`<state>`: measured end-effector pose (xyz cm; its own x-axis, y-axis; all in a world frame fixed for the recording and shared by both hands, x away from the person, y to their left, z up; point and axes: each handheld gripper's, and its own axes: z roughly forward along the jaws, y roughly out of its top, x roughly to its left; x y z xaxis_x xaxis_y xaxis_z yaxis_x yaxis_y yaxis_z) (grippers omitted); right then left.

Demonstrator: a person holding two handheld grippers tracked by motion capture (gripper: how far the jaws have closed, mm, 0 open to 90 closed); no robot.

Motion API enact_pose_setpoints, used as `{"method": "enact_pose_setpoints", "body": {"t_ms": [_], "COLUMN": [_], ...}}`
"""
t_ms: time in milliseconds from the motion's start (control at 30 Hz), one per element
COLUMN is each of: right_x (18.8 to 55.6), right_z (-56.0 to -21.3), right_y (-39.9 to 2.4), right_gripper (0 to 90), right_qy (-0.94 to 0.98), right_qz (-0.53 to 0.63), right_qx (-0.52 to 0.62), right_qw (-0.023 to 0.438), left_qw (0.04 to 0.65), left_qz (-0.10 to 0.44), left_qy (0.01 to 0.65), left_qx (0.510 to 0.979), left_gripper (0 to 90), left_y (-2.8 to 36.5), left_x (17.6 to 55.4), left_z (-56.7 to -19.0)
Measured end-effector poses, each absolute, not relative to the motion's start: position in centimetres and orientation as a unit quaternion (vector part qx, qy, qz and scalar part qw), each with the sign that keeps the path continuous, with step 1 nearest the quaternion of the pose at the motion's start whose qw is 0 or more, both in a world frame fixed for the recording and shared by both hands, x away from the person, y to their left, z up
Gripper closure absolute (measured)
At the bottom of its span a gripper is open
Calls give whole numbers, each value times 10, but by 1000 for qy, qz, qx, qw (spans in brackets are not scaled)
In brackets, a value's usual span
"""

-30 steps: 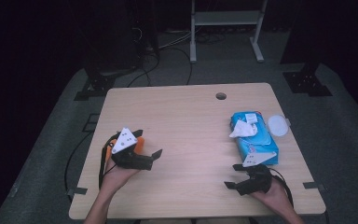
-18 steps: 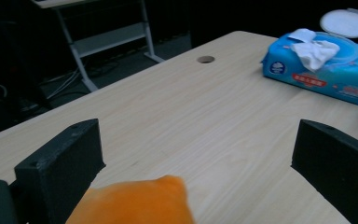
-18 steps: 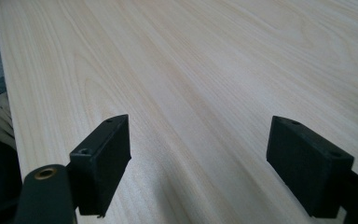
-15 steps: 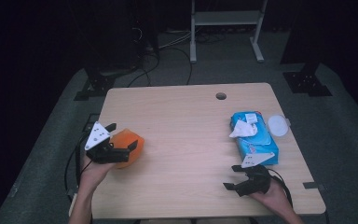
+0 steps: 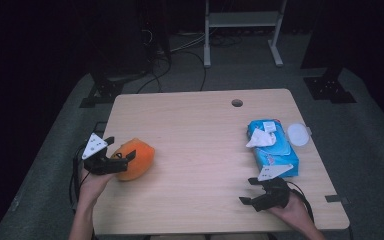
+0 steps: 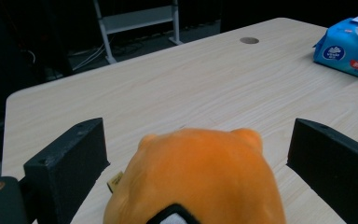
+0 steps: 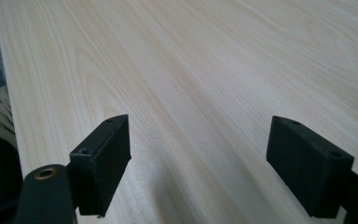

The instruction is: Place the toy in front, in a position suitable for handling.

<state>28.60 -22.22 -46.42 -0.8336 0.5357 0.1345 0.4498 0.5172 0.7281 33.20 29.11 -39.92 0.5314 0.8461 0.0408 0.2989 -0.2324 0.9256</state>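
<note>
Wooden table (image 5: 205, 130): orange plush (image 5: 136, 159) (between closing jaws).

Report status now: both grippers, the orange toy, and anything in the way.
Left gripper open, jaws just been closing, orange toy between them, not pressed. Right gripper open, holding nothing. Toy lies on table, nothing blocking.

Left gripper (image 5: 122, 159): moved leftward to table edge; jaws just closing slightly.
Round orange plush toy (image 5: 136, 159): carried along between the jaws.

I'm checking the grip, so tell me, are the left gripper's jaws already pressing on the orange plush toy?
No: in the left gripper view the orange plush toy sits between the jaws, with bare table showing on both sides.
</note>
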Motion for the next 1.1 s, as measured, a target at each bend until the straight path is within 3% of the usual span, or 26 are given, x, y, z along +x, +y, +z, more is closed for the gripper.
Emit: {"method": "enact_pose_setpoints", "body": {"t_ms": [700, 1100], "right_x": [285, 284], "right_z": [-464, -463], "right_y": [-221, -221], "right_gripper": [205, 205], "right_qy": [873, 873], "right_qz": [398, 398], "right_qx": [277, 275], "right_qw": [56, 58], "left_qw": [465, 449], "left_qz": [212, 211], "left_qy": [410, 392], "left_qx": [756, 775], "left_gripper": [142, 354], "left_y": [292, 291], "left_x": [344, 338], "left_z": [-435, -440]}}
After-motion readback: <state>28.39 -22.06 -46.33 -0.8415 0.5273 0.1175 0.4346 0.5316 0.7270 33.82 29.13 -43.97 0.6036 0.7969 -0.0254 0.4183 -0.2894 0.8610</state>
